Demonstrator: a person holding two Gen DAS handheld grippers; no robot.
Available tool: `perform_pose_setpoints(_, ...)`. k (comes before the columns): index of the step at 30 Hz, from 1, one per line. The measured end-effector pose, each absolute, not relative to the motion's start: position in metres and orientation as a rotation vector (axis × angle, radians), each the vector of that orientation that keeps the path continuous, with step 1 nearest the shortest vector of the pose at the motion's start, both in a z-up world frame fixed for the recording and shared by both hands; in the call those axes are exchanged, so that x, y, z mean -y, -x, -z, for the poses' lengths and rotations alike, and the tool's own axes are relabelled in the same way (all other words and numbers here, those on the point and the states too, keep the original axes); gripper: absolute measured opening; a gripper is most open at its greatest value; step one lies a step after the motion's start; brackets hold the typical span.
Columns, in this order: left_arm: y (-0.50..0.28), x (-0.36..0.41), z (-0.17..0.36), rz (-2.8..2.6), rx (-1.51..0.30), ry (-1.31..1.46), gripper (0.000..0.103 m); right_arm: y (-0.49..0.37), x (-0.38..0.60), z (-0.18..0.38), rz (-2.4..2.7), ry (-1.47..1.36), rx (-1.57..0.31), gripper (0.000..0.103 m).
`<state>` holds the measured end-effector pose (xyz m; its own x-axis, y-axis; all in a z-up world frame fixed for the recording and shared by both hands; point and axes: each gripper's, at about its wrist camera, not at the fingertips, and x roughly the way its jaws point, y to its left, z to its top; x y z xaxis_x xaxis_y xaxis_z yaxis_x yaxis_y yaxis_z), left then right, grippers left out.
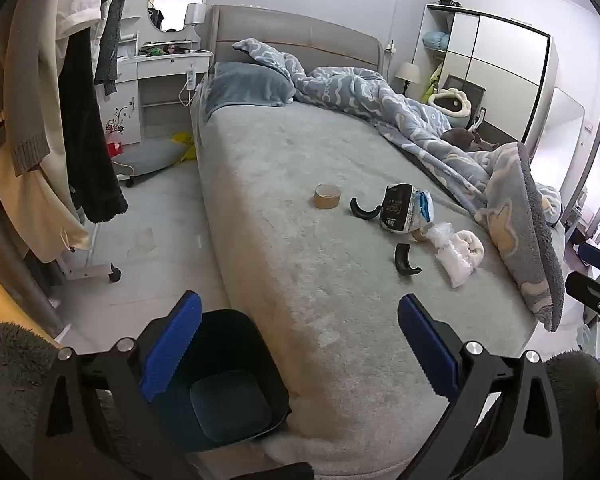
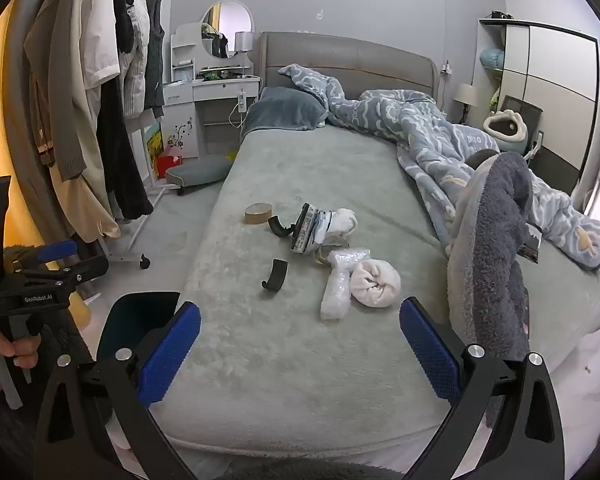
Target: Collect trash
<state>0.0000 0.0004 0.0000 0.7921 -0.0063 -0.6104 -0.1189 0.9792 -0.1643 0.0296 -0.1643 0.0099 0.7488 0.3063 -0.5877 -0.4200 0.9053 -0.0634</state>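
The trash lies mid-bed on the grey bed cover (image 2: 284, 344), and reads left to right in the right wrist view. First comes a tape roll (image 2: 257, 213), stiff and light, best pinched across its rim. Next are two black curved pieces (image 2: 275, 275), hard and probably slick. The crumpled printed packet (image 2: 306, 234) and the clear plastic wrap (image 2: 337, 285) should crush softly, so any fold will do. Last is a white cloth bundle (image 2: 376, 283).

The left gripper (image 1: 300, 344) and the right gripper (image 2: 300, 344) both hang spread wide and empty, well short of the pile.

Only the left wrist view shows inside the dark bin (image 1: 236, 384) at lower left, which looks empty. The right wrist view shows just its rim.
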Motion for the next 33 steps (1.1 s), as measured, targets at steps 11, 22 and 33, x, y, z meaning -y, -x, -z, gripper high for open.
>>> perform_pose_setpoints(11,0.0009,0.0014,-0.0027,-0.057,-0.653,0.188,0.1,-0.0291,0.1655,-0.0097,-0.406,0.174,-0.598,0.1)
perform_pose_setpoints(22,0.0013,0.0036,-0.0007,-0.057,-0.655,0.183,0.1,-0.0297,0.1663,-0.0097,-0.412,0.164,-0.6,0.1)
perform_pose_setpoints(33,0.0004,0.0068,0.0015,-0.053,-0.662,0.182,0.1,-0.0318,0.1701,-0.0085,-0.413,0.16,-0.603,0.1)
